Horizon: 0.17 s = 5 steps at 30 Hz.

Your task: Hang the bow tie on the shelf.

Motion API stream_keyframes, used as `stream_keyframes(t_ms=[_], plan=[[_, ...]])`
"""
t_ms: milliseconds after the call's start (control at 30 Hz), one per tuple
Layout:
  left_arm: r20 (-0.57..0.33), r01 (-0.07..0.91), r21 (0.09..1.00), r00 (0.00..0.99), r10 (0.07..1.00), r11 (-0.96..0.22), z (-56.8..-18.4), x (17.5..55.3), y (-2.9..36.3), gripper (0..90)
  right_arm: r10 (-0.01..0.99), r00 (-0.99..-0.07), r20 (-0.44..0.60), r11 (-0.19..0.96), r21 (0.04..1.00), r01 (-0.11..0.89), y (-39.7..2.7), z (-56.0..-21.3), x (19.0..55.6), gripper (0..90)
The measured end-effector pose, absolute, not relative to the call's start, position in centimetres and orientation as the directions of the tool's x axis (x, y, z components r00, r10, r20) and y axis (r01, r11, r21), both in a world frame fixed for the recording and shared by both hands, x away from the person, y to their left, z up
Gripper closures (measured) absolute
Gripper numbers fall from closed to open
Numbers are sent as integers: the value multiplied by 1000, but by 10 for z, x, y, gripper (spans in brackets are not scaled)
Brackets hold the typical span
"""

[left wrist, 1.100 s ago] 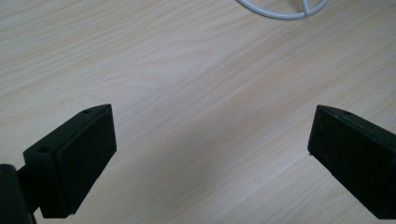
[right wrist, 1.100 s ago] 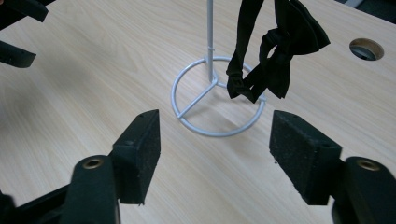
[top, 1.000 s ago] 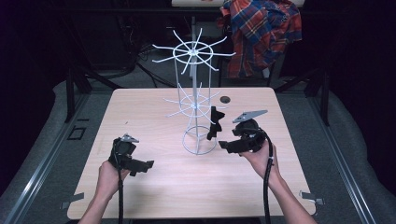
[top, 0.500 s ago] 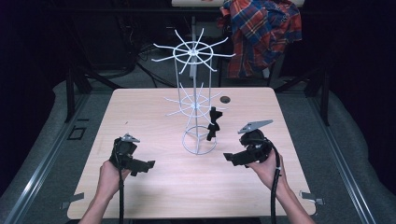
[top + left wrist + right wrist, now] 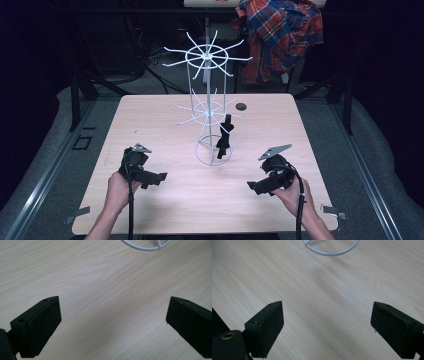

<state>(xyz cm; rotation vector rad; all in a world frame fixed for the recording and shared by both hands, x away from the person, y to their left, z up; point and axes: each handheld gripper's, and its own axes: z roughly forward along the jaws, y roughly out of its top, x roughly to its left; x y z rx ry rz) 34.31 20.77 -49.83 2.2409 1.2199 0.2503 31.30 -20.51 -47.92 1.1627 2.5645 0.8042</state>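
My right gripper point(image 5: 253, 186) has backed off the rack point(image 5: 212, 120) and sunk to the table point(image 5: 165, 115), jaws just opening, empty; black cloth point(image 5: 223, 138) hangs on rack; left gripper point(image 5: 159, 177) wide open, empty.

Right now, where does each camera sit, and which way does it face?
High view: above the person's side, facing forward and down on the table and rack; forearms, both grippers.
Left gripper view: on the left gripper, aimed at tabletop; open jaws.
Right gripper view: on the right gripper, likewise; open jaws.
Shared: all three show the rack's base ring.
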Motion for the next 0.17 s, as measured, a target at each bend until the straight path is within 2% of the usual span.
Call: stream_keyframes(t_ms=[167], plan=[[-102,711,560,569,816,-426,-499,344,207,0,739,-673,36,556,532,639,-202,-484,315,74]])
